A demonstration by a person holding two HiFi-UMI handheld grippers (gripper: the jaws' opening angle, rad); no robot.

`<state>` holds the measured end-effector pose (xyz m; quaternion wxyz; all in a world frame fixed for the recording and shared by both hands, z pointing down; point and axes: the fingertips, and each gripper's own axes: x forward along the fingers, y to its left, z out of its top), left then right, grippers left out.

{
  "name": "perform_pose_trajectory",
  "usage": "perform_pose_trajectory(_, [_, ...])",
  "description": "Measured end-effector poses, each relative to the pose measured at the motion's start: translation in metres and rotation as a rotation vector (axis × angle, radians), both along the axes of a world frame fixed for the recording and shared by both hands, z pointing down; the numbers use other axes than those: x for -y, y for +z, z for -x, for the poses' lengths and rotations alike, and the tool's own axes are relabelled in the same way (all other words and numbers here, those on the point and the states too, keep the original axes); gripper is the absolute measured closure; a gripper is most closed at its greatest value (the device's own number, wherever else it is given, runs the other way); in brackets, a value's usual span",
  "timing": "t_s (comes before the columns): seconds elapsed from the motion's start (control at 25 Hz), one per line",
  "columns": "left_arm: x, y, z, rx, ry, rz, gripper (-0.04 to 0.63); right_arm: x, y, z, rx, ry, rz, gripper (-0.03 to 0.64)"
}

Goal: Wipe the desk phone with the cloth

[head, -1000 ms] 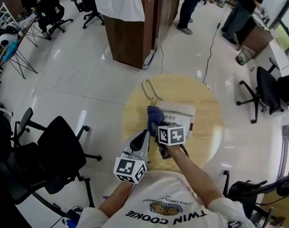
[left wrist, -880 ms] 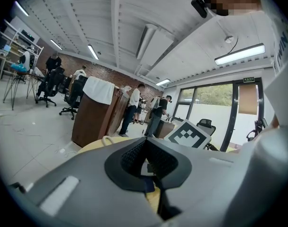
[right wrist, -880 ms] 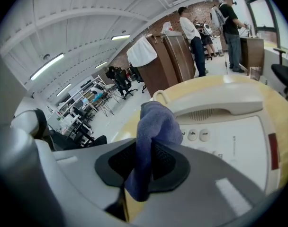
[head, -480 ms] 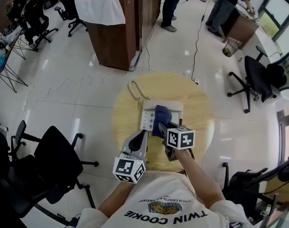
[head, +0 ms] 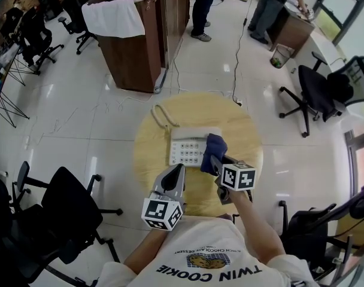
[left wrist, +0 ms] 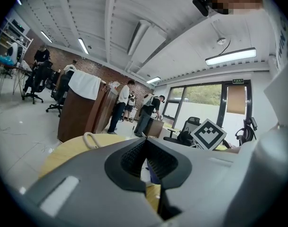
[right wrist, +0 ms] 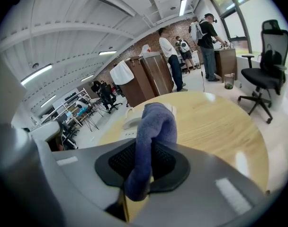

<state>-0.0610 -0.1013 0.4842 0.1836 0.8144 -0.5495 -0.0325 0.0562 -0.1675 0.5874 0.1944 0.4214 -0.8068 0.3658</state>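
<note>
One cloth (right wrist: 156, 119) between right gripper (right wrist: 150, 164) jaws

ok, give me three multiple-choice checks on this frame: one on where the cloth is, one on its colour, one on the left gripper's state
1. Where is the cloth in the head view?
A. On the floor
B. At the right end of the desk phone
C. Draped over a chair

2. What colour is the cloth?
A. Red
B. Yellow
C. Blue

3. How do the jaws of the left gripper stand?
A. Together, with nothing between them
B. Wide apart
C. Clamped on a handset

Answers:
1 B: the head view shows it at the phone's right end, held by the right gripper.
2 C: it shows blue in both the head view and the right gripper view.
3 A: the left gripper view shows the jaws meeting with nothing in them.
</note>
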Motion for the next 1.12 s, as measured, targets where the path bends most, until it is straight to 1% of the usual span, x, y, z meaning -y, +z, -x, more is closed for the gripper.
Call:
perform_pose_trajectory(0.2, [-0.001,0.000,0.000,0.002,-0.001,0.001,0.603,0.004,0.000,-0.015,-0.007,0.026,-0.011,0.552])
perform_pose_trajectory(0.28, [-0.003,0.000,0.001,0.003,-0.006,0.000,0.603,0.002,-0.004,-0.012,-0.003,0.025,-0.024,0.552])
perform_pose_trajectory(0.36, [-0.005,-0.002,0.004,0.006,-0.018,-0.003,0.603,-0.005,-0.014,-0.001,0.017,0.001,-0.050,0.552])
perform_pose_trajectory(0.48, [-0.008,-0.002,0.012,0.010,-0.043,-0.004,0.603,-0.023,-0.025,0.030,0.060,-0.083,-0.079,0.552])
perform_pose_trajectory(0.56, [-0.009,0.000,0.018,0.012,-0.061,-0.001,0.603,-0.038,-0.023,0.056,0.077,-0.159,-0.073,0.552])
perform_pose_trajectory(0.72, [-0.015,0.000,0.028,0.017,-0.094,0.002,0.603,-0.071,-0.004,0.104,0.074,-0.317,-0.020,0.552])
perform_pose_trajectory(0.84, [-0.020,-0.001,0.036,0.023,-0.121,0.004,0.603,-0.090,0.015,0.131,0.056,-0.413,0.029,0.552])
perform_pose_trajectory(1.0, [-0.026,0.001,0.044,0.028,-0.145,0.013,0.603,-0.101,0.040,0.152,0.019,-0.496,0.084,0.552])
perform_pose_trajectory(1.12, [-0.027,0.001,0.046,0.031,-0.152,0.014,0.603,-0.101,0.052,0.157,-0.005,-0.515,0.109,0.552])
